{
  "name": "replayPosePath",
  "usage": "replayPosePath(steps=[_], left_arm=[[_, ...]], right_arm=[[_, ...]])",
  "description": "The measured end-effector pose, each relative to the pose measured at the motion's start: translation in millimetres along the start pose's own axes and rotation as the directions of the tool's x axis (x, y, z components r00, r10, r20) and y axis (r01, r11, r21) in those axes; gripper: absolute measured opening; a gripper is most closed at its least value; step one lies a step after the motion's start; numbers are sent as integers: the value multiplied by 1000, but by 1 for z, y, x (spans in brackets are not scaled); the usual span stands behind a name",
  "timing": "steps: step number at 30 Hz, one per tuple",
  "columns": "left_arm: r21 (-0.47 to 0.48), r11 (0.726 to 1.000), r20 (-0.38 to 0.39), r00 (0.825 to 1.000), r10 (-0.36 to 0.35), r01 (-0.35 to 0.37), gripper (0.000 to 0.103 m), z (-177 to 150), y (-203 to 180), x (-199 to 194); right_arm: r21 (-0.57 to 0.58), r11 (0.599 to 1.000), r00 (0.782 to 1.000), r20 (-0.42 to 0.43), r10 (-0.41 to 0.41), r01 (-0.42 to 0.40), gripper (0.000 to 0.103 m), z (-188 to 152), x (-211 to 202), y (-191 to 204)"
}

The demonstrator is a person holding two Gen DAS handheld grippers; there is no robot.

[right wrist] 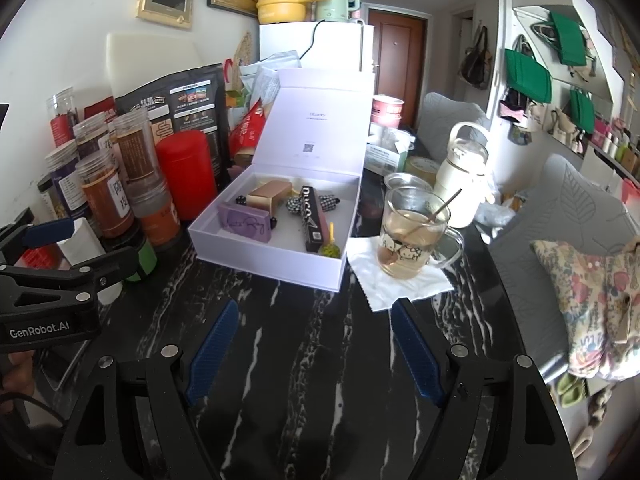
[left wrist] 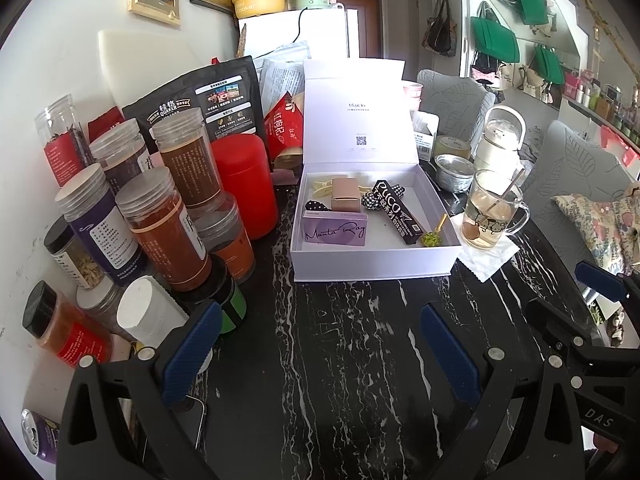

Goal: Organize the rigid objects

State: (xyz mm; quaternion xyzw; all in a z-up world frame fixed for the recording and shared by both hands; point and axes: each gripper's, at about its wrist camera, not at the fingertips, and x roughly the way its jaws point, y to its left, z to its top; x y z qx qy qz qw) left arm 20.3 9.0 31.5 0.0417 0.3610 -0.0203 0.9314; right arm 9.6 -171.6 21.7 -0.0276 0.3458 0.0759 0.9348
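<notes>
An open white gift box (left wrist: 372, 268) (right wrist: 264, 268) stands on the black marble table with its lid up. Inside lie a purple "Manta Ray" box (left wrist: 335, 232) (right wrist: 245, 224), a rose-gold box (left wrist: 346, 195) (right wrist: 269, 195), a black PUCO box (left wrist: 398, 212) (right wrist: 314, 220), checkered hair clips (left wrist: 370, 200) and a green-tipped pick (left wrist: 432, 238). My left gripper (left wrist: 320, 344) is open and empty over the bare table in front of the box. My right gripper (right wrist: 314, 344) is open and empty, beside it to the right.
Several spice jars (left wrist: 164, 228) and a red canister (left wrist: 244, 184) crowd the left wall. A glass mug of tea (left wrist: 494, 216) (right wrist: 412, 236) stands on a white napkin right of the box, with a white bottle (right wrist: 462, 176) behind. Cushioned chairs stand at right.
</notes>
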Motion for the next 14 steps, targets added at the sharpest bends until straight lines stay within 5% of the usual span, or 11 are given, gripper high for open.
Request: replayPosePath(steps=[14], left_arm=[[1, 1000, -16, 1000, -8, 8, 101, -5, -3, 2]], right_arm=[[6, 1000, 1000, -11, 1, -1, 80, -8, -2, -5]])
